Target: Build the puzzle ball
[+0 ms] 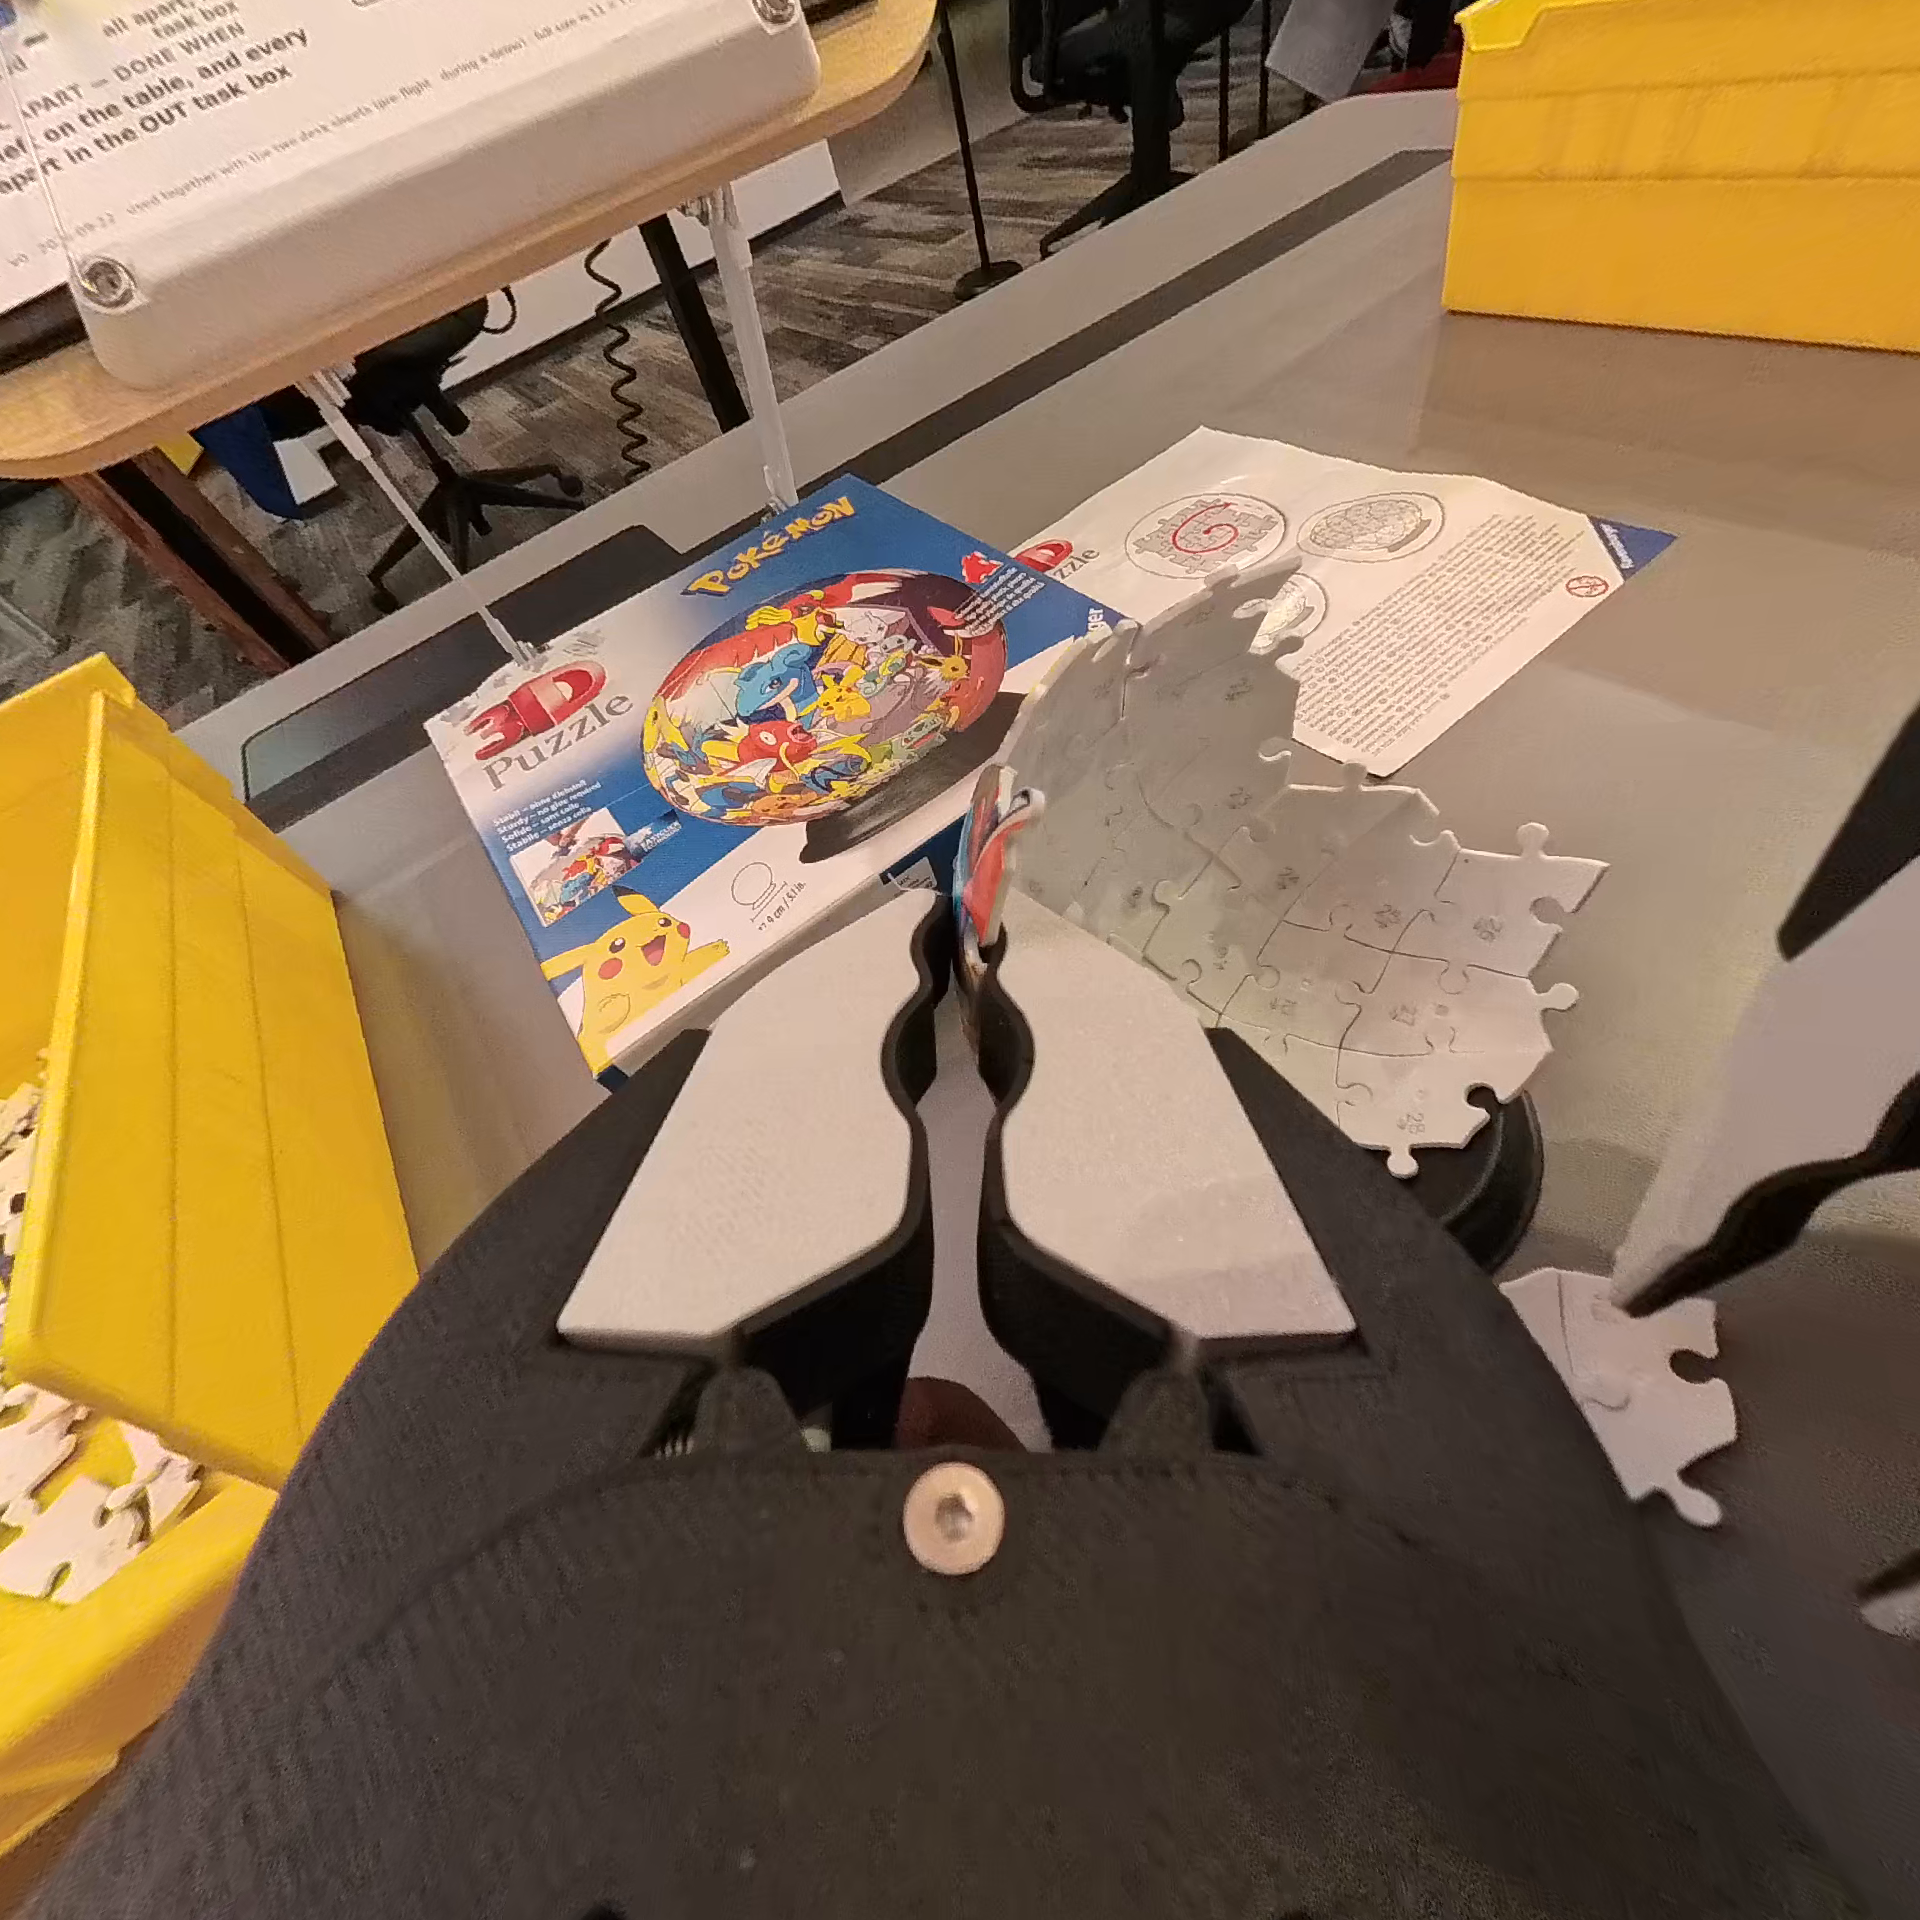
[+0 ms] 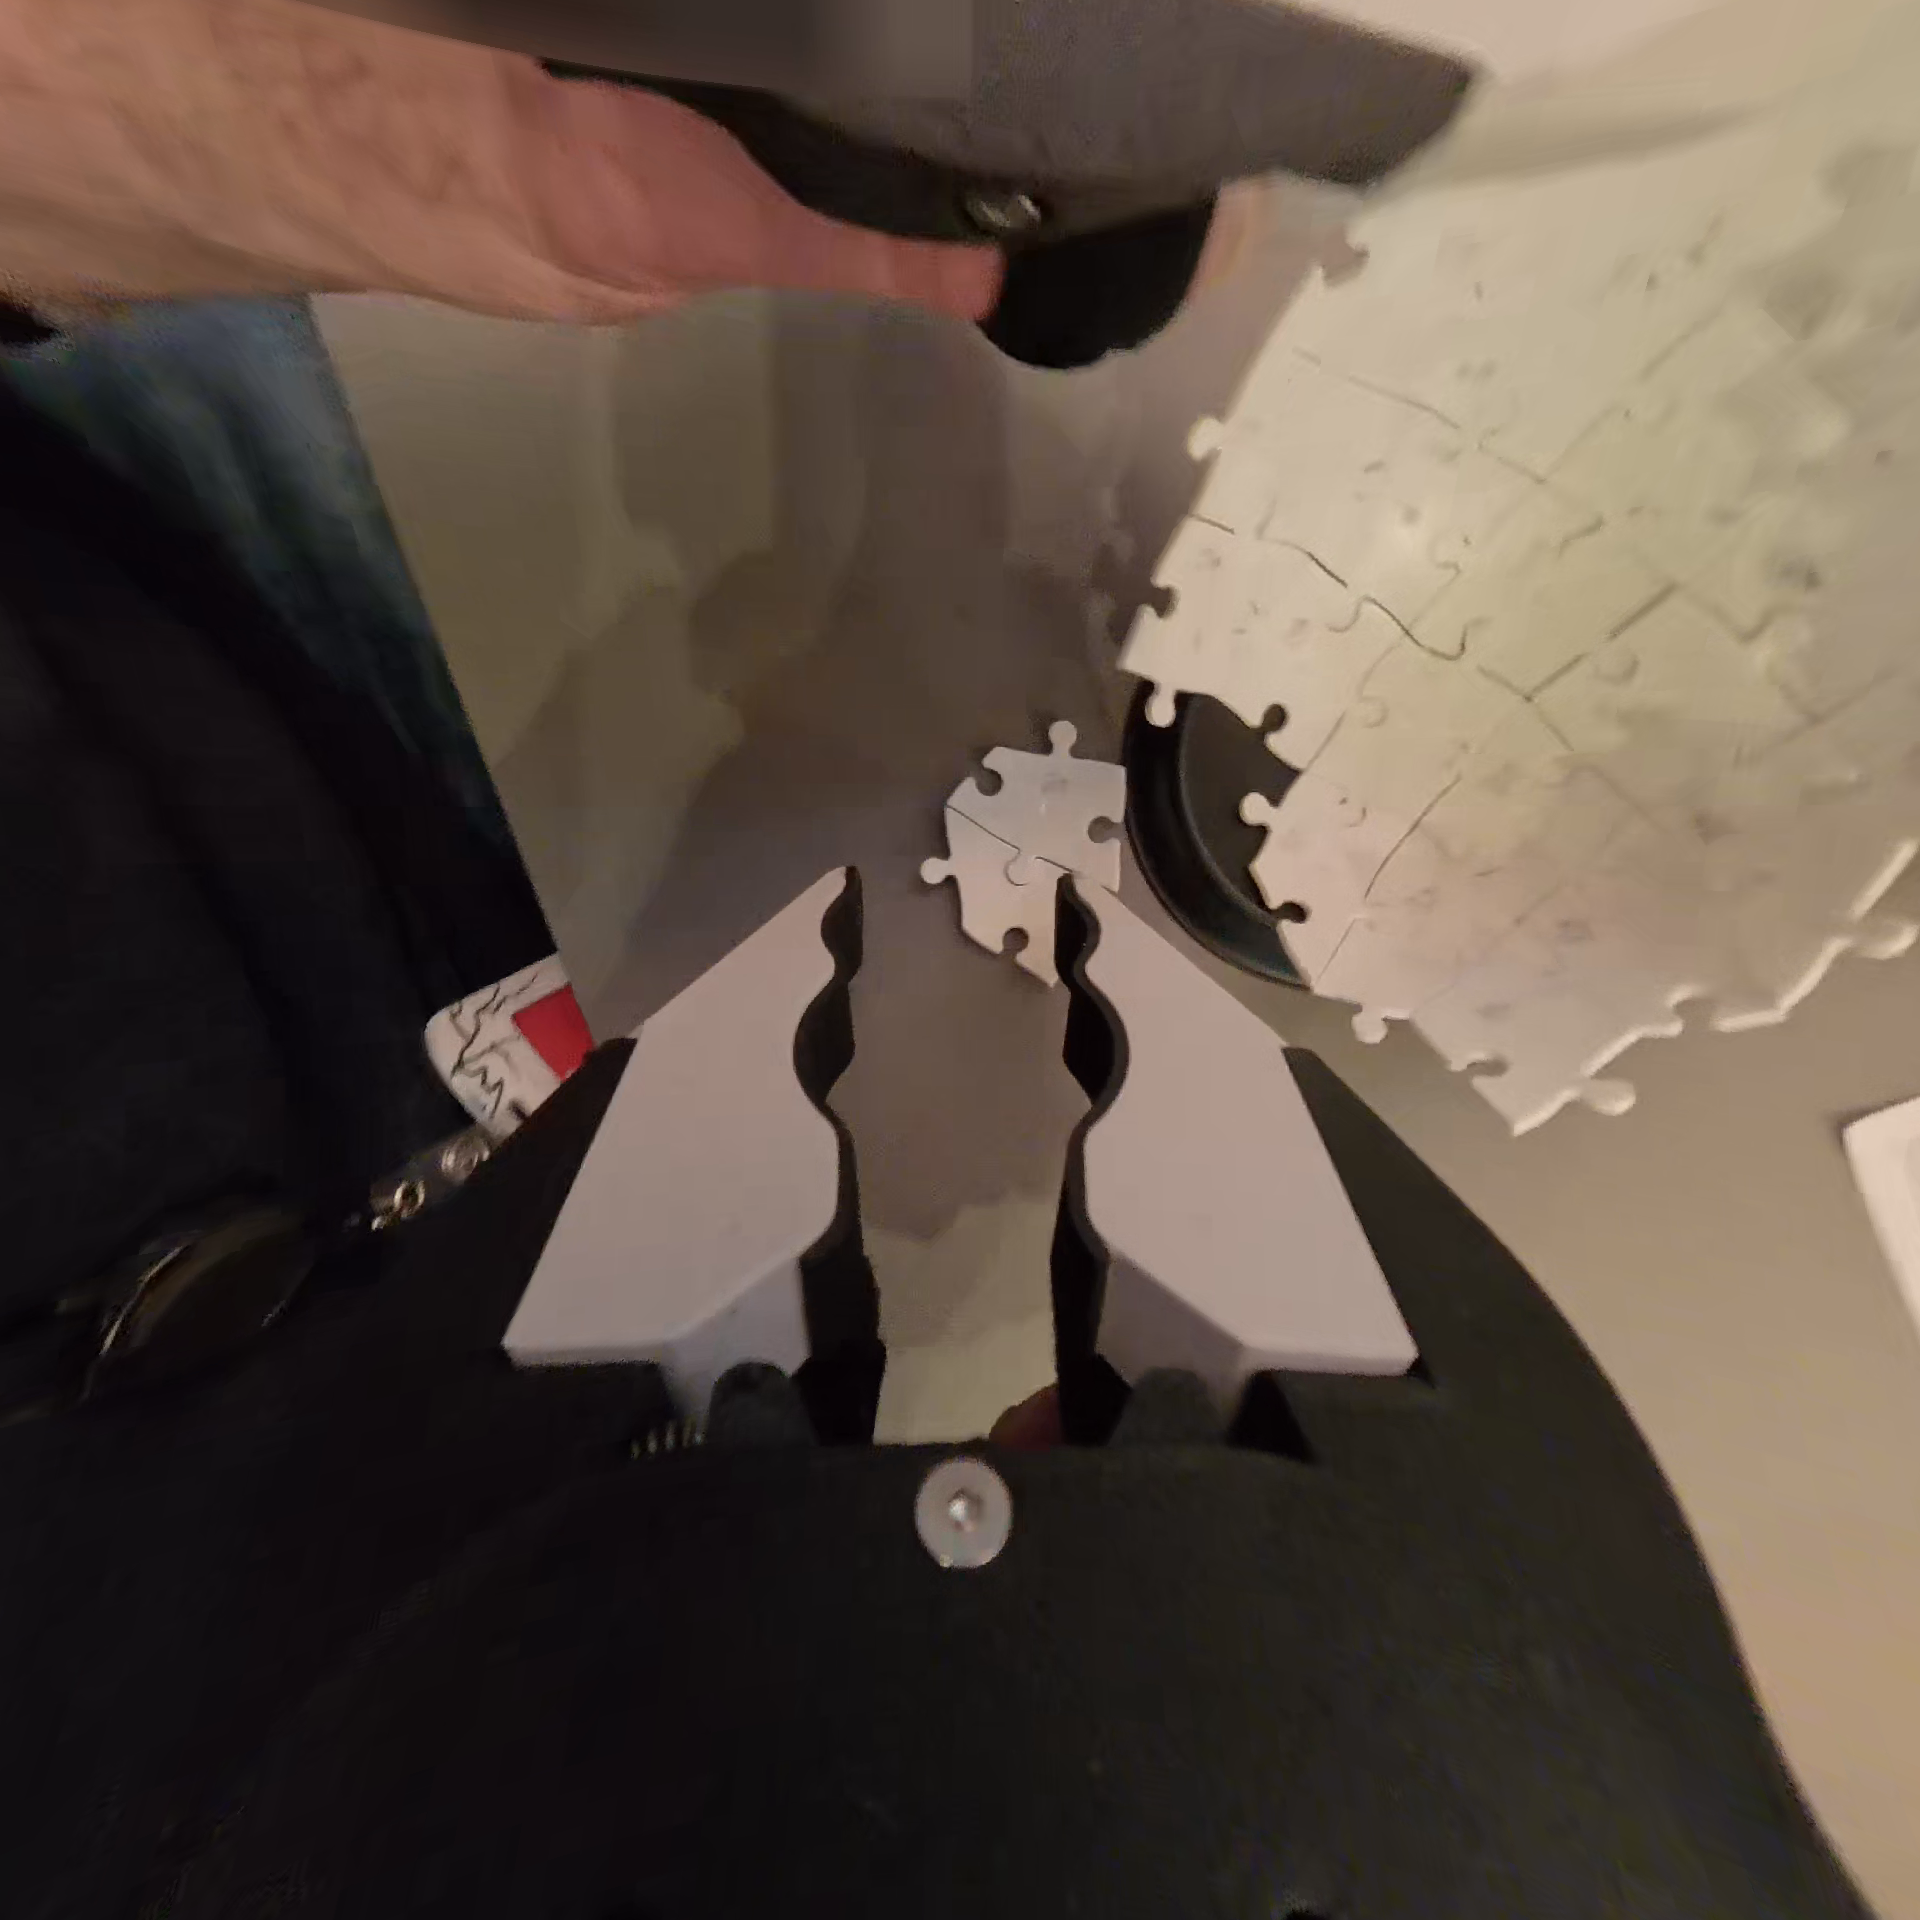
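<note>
1. The half-built puzzle ball (image 1: 1226, 831) stands on the grey table (image 1: 1558, 416), a curved shell of joined pieces showing its white, numbered back, its lower edge over a black round stand (image 1: 1496, 1174).
2. The left gripper (image 1: 977, 935) has its fingers pressed together on the shell's printed left rim, pinching it.
3. A small loose cluster of joined pieces (image 2: 1023, 842) lies white side up on the table, just beside the stand.
4. The right gripper (image 2: 956, 883) is spread, tips down at the table; its right fingertip (image 2: 1070, 904) lies over the edge of that cluster, nothing clamped between the fingers.
5. Behind the ball lies the flat puzzle box (image 1: 748, 748), blue and white with a cartoon-covered ball pictured, and a printed instruction sheet (image 1: 1434, 613) with diagrams.
6. A yellow bin (image 1: 187, 1039) at left holds loose white pieces (image 1: 62, 1475); another yellow bin (image 1: 1683, 177) sits far right, contents hidden.
7. A white sign with black print (image 1: 416, 135) hangs over the far edge.
8. In the right wrist view a person's hand (image 2: 520, 208) grips the left tool from above, palm flat, fingers extended.
</note>
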The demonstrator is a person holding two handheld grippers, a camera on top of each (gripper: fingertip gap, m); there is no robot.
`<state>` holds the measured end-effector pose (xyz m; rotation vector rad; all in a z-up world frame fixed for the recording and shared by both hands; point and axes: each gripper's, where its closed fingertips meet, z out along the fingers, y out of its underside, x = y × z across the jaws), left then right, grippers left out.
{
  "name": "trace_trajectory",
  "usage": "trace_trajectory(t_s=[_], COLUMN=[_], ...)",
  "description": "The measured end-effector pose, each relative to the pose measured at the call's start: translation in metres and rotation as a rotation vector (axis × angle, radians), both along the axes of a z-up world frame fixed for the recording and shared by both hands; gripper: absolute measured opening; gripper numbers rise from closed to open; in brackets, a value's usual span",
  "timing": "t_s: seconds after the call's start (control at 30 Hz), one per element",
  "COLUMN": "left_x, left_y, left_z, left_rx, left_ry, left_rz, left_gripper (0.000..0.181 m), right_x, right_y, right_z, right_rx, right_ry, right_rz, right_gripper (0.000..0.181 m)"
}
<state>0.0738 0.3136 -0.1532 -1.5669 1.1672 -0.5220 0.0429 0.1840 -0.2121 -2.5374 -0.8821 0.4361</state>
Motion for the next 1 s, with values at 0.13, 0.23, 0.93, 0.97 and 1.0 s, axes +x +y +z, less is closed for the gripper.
trace_trajectory(t_s=[0.13, 0.23, 0.93, 0.97, 1.0], left_x=[0.0, 0.0, 0.0, 0.0, 0.001], left_y=[-0.001, -0.001, 0.001, 0.001, 0.001], left_z=[0.001, 0.001, 0.004, 0.004, 0.004], left_rx=[0.004, 0.004, 0.008, 0.007, 0.006], left_ry=[0.0, -0.001, -0.005, -0.006, -0.006], left_rz=[-0.002, -0.002, -0.012, -0.013, -0.014], left_gripper=[0.003, 0.003, 0.003, 0.003, 0.003], right_x=[0.008, 0.008, 0.029, 0.03, 0.03], right_y=[0.003, 0.0, -0.009, -0.009, -0.01], right_z=[-0.009, -0.019, -0.002, 0.0, 0.001], right_rx=[0.027, 0.041, 0.014, 0.007, 0.002], right_ry=[0.017, -0.046, -0.173, -0.158, -0.129], right_rz=[-0.154, -0.166, 0.245, 0.153, 0.046], right_gripper=[0.044, 0.047, 0.052, 0.049, 0.046])
